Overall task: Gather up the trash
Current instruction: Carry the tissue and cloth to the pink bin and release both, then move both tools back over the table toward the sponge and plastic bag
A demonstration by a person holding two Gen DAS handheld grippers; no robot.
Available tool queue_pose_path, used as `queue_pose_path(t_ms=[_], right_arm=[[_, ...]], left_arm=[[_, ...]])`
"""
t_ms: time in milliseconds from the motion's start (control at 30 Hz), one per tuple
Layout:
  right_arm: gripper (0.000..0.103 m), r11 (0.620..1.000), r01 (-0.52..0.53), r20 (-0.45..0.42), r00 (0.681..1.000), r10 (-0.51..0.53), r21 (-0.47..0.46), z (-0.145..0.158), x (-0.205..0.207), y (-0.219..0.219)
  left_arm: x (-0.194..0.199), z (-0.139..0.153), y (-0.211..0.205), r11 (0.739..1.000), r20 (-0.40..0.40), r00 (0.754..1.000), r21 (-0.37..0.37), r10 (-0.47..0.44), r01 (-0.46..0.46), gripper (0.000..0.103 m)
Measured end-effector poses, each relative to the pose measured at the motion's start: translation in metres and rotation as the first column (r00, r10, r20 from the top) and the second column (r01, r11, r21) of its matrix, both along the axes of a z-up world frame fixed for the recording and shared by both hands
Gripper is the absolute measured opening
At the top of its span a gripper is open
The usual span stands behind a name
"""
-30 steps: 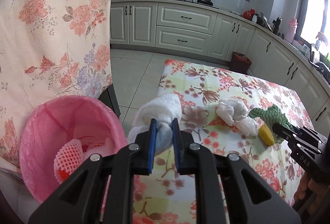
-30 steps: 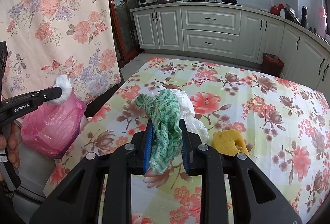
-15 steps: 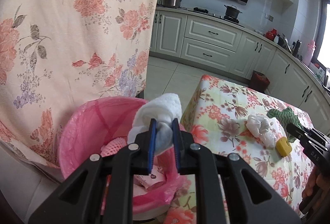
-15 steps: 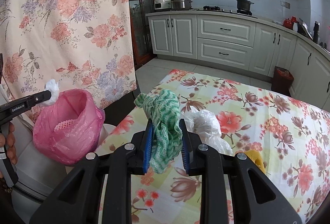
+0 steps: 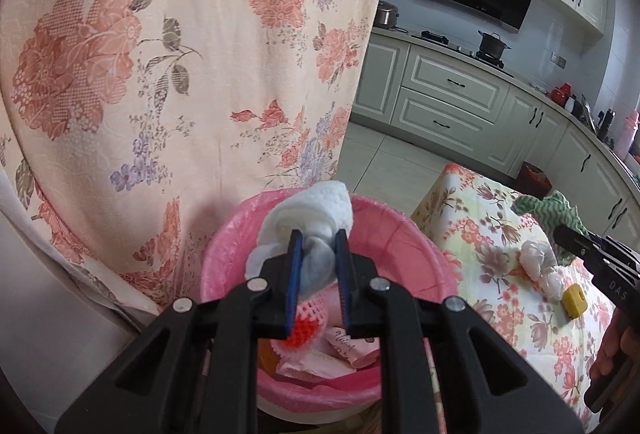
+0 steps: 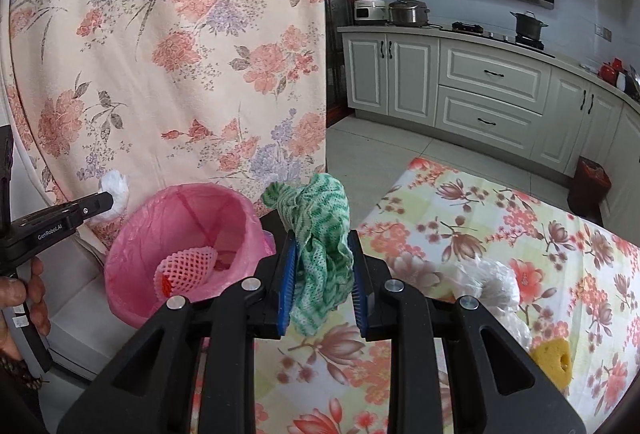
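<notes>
Now my left gripper [image 5: 318, 266] has come right over the pink-lined bin [image 5: 404, 234], which a second ago sat low at the left of that frame; its fingers stay pinched on the white tissue wad [image 5: 312, 218]. Lower in the bin I see a foam fruit net [image 5: 304, 326]. My right gripper [image 6: 322, 282] keeps its fingers closed on the green cloth [image 6: 320, 234], nearer the bin than before. Crumpled plastic [image 6: 492, 286] and what looks like a yellow sponge [image 6: 554, 358] remain on the worktop [image 6: 500, 218].
</notes>
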State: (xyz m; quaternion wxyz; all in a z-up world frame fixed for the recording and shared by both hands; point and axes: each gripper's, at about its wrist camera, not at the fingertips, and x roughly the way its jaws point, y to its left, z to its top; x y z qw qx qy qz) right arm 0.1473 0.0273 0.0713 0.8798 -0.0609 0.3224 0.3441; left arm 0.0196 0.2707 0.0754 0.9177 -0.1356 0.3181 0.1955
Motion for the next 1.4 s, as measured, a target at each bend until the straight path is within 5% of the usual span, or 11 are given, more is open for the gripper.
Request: queue_pose_path(t_ms=[367, 733, 800, 867, 933, 1400], right_arm=[[0.024, 0.99, -0.142, -0.008, 0.99, 0.142, -0.016, 0.002, -0.017, 0.083], [0.025, 0.98, -0.195, -0.006, 0.981, 0.194, -0.038, -0.003, -0.02, 0.122], [0.027, 0.978, -0.203, -0.009, 0.979, 0.203, -0.042, -0.005, -0.018, 0.126], [0.033, 0.977, -0.207, -0.012, 0.978, 0.207, -0.042, -0.006, -0.017, 0.128], [0.057, 0.978, -0.206, -0.006, 0.979, 0.206, -0.043, -0.006, -0.017, 0.129], [0.058, 0.99, -0.136, -0.007, 0.991, 0.136, -0.03, -0.01, -0.008, 0.086]], left_arm=[[-0.018, -0.002, 0.023, 0.999, -0.002, 0.999, -0.008, 0.044, -0.044, 0.018], [-0.022, -0.006, 0.032, 0.999, -0.004, 0.999, -0.018, 0.051, -0.051, 0.019], [-0.02, -0.006, 0.033, 0.998, -0.007, 0.999, -0.023, 0.05, -0.05, 0.023], [-0.019, -0.007, 0.035, 0.998, -0.005, 0.999, -0.039, 0.053, -0.053, 0.041], [-0.019, -0.008, 0.035, 0.998, -0.008, 0.999, -0.039, 0.052, -0.053, 0.046], [-0.015, -0.004, 0.017, 0.999, -0.004, 1.0, -0.033, 0.03, -0.03, 0.051]])
